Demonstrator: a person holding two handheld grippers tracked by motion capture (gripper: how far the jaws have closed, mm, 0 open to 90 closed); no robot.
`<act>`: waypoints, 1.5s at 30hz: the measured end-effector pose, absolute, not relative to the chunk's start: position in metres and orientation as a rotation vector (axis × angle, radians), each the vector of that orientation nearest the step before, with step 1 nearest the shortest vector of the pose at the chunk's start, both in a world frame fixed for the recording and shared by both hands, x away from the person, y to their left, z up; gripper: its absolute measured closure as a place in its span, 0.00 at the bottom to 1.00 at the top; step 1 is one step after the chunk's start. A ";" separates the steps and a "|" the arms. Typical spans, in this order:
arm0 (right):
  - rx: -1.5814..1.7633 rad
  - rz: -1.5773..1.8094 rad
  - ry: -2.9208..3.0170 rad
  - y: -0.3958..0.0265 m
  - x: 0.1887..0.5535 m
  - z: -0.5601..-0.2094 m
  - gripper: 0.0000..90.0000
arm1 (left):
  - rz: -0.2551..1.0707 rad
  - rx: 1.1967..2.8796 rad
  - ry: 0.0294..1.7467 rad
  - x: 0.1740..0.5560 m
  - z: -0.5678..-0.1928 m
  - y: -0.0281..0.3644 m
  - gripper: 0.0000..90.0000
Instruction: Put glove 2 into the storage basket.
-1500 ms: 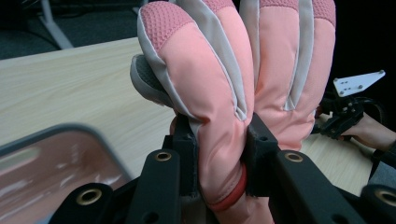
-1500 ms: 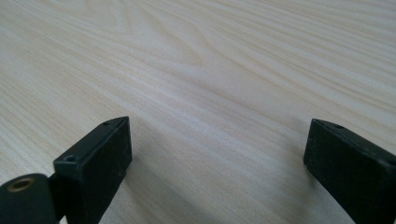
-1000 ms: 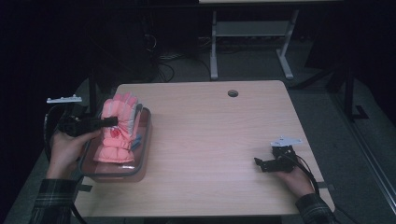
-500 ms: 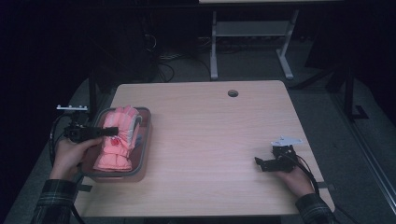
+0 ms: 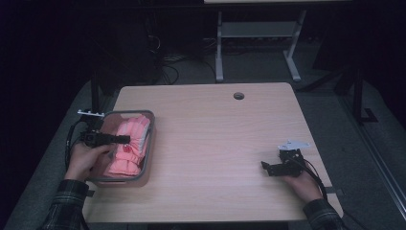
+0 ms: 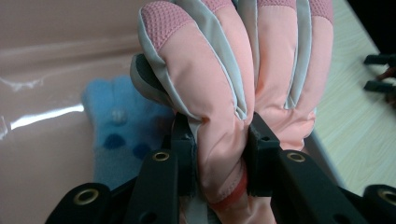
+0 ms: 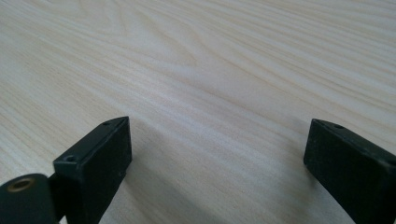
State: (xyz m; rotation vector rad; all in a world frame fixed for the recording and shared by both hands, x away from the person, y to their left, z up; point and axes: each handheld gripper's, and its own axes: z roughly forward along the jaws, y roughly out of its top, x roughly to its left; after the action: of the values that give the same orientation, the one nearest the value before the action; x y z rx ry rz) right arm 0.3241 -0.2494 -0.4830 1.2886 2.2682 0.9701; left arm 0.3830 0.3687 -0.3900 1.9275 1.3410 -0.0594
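left hand-held gripper [image 6: 219,154] clamped on a finger of the pink ski glove [image 6: 243,70] (grey piping, padded) | glove sits in the clear bin [image 5: 147,143] at the table's [image 5: 230,143] left edge | blue knit glove [image 6: 119,126] underneath | right hand-held gripper [image 7: 215,154] jaws wide apart, nothing held, low over bare wood

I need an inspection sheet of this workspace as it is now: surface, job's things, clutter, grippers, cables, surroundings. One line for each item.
Surface: wooden table, bare in the middle, with a round hole near the far edge.
Job's things: pink glove in a clear bin at the table's left; blue glove beneath it.
Clutter: nothing seen.
Grippers: left gripper shut on the pink glove; right gripper open, low over bare wood.
Cables: one trails from each gripper; more lie on the floor beyond the table.
Surroundings: dark room, a white frame behind.
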 end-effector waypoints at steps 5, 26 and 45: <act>1.291 0.970 2.268 -0.249 0.324 -0.483 0.08 | -0.050 1.966 1.362 0.388 -0.395 0.365 0.75; 1.293 0.971 2.268 -0.249 0.324 -0.483 0.08 | 0.033 1.977 1.418 0.396 -0.388 0.372 0.28; 1.286 0.970 2.269 -0.249 0.324 -0.483 0.08 | 0.178 1.927 1.333 0.381 -0.341 0.372 0.17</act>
State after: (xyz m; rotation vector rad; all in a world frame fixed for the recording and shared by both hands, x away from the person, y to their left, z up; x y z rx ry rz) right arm 0.3241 -0.2495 -0.4831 1.2864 2.2686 0.9701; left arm 0.3815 0.3722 -0.3415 1.9273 1.3330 0.1784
